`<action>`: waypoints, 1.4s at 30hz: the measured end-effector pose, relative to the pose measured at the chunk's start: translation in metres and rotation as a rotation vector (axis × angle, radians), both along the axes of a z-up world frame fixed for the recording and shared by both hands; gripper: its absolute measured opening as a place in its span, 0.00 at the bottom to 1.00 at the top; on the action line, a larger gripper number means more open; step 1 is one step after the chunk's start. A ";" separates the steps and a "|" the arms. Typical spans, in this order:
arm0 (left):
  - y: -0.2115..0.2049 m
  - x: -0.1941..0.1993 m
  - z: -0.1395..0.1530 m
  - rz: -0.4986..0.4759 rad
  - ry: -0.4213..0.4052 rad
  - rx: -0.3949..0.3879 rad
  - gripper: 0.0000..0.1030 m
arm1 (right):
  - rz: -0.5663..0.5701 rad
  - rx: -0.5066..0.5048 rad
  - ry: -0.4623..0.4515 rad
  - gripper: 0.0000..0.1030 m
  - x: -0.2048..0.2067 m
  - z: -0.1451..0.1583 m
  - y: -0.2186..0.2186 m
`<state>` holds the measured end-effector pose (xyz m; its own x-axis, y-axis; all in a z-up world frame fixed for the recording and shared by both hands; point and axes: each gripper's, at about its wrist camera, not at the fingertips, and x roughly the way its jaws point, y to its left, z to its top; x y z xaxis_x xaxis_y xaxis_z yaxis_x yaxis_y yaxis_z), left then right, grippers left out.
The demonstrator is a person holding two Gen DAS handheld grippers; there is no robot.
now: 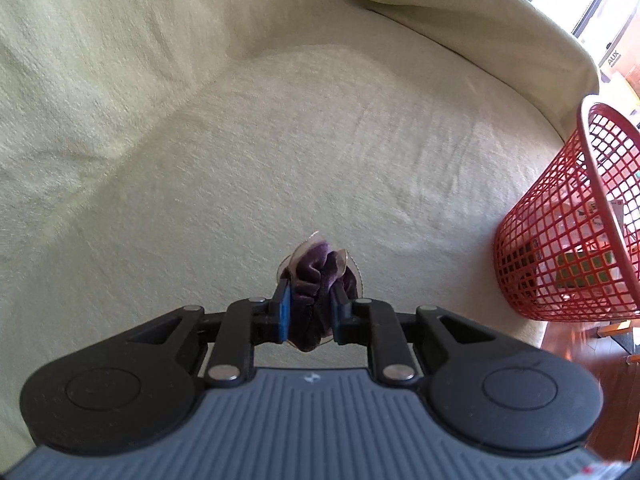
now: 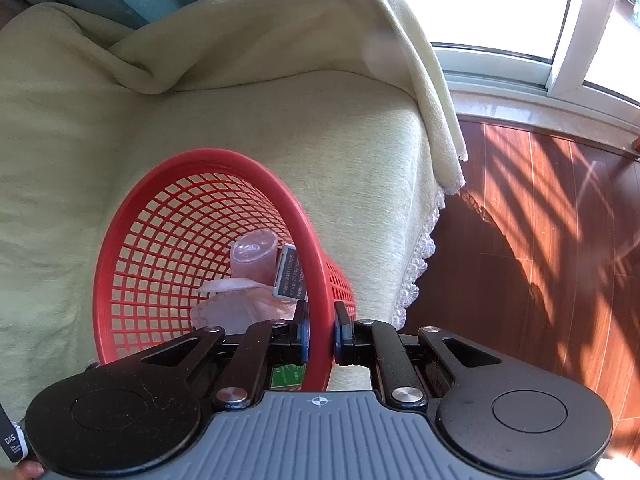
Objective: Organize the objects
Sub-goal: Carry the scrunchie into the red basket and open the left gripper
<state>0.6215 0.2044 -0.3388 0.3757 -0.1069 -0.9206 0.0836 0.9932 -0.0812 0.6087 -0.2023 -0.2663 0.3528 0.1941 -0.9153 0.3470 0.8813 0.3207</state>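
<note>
Purple velvet scrunchie [image 1: 310, 300] pinched in left tool [image 1: 310, 312]; right tool [image 2: 320, 334] clamps red mesh plastic basket [image 2: 160, 248] rim, likely steadying it for drop-in.

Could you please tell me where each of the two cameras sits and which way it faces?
Left wrist view: sits on the left gripper, looking forward and down over the pale green blanket-covered sofa seat; its black fingers clamp a purple velvet scrunchie.
Right wrist view: sits on the right gripper, looking into the red plastic mesh basket; its fingers pinch the basket's rim, with dark wooden floor at right.
Shared: both views show the basket and the sofa.
</note>
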 end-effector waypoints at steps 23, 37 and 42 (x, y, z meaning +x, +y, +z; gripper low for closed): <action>-0.079 -0.003 0.091 -0.161 0.010 -0.075 0.15 | 0.133 -0.150 0.003 0.08 0.009 0.005 0.040; -0.128 -0.001 0.109 -0.227 0.043 -0.116 0.15 | 0.182 -0.214 -0.017 0.08 0.012 0.010 0.059; -0.141 0.001 0.110 -0.248 0.048 -0.110 0.15 | 0.193 -0.225 -0.023 0.08 0.012 0.008 0.061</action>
